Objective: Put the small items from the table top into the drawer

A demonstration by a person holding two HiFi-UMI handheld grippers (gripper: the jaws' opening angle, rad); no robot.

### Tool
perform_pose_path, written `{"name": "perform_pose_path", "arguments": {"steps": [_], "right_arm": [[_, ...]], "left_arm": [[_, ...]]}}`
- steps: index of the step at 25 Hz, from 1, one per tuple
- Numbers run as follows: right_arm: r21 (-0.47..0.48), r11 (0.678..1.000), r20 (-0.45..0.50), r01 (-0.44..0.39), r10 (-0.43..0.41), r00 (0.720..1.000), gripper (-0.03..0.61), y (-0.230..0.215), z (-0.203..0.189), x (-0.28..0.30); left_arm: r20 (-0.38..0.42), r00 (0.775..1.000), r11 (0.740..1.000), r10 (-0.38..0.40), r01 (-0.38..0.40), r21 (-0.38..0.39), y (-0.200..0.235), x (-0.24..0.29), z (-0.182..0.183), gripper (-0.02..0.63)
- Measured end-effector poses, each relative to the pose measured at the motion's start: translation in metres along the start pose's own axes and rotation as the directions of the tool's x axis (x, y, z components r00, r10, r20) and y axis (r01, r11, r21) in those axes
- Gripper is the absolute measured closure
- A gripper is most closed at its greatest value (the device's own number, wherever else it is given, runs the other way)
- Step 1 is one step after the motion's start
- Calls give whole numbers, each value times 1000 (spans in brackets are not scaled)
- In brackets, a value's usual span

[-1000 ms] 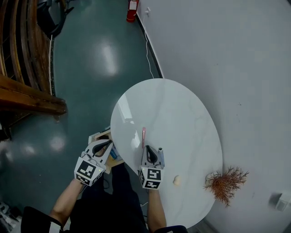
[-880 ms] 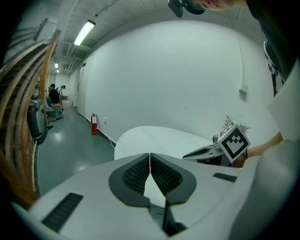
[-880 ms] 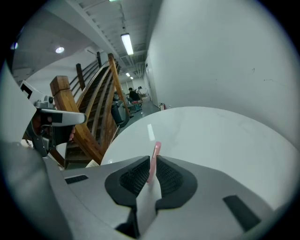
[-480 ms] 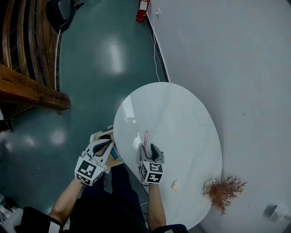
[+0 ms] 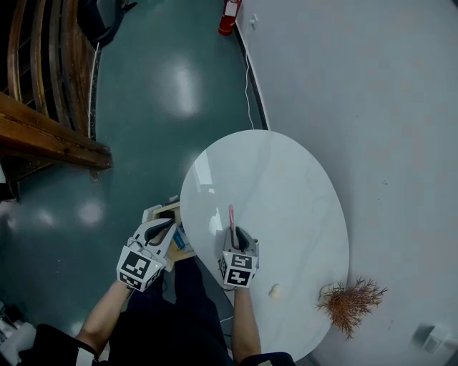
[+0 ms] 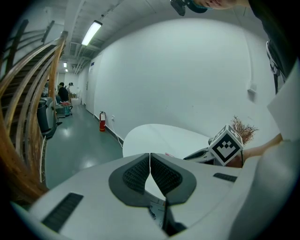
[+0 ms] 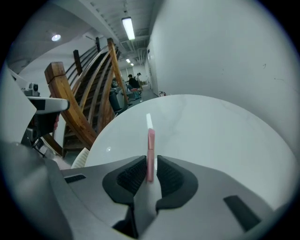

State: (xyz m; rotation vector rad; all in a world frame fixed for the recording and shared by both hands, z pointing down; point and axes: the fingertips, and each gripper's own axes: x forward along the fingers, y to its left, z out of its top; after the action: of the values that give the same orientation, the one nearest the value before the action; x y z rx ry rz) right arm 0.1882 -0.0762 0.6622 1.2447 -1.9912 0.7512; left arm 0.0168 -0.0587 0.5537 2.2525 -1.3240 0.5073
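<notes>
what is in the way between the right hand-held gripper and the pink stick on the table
Nothing visible. The pink stick lies between the jaws of the right hand-held gripper, which have just been closing, with a slim gap left at one pad.

I see a glossy white desk [image 5: 286,179] with faint grey veins. The pink stick [image 5: 231,216] has a paler, whitish far end, and the cream lump [image 5: 275,290] is plain. The twig bunch [image 5: 352,300] is rusty brown. The floor [image 5: 143,107] is teal, the fire extinguisher [image 5: 229,16] red, the stair rails [image 5: 50,139] warm brown. My left hand-held gripper [image 6: 150,169] is pale grey with black ribbed pads.
</notes>
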Motion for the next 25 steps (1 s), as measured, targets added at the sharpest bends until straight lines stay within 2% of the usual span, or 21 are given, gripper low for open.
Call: {"name": "perform_pose_path", "arguments": {"steps": [2,12,20,25], "right_arm": [[-16,1000,-3,18,-18,1000,513,-3,-1,-1],[-36,999,-1,2,-2,1000,518,-2,4,-4],[-71,997,78,-11,17,997,518,14,40,-27],[-101,994,122,-36,48,991,518,41,57,-49]], "left_arm": [[-1,1000,1000,2,-2,-1,0,-1,-2,594],[9,1000,1000,6,-6,-5,2,-9,2,594],[45,999,1000,21,-21,7,7,-27,18,594],[77,996,999,36,-37,12,10,-53,24,594]]}}
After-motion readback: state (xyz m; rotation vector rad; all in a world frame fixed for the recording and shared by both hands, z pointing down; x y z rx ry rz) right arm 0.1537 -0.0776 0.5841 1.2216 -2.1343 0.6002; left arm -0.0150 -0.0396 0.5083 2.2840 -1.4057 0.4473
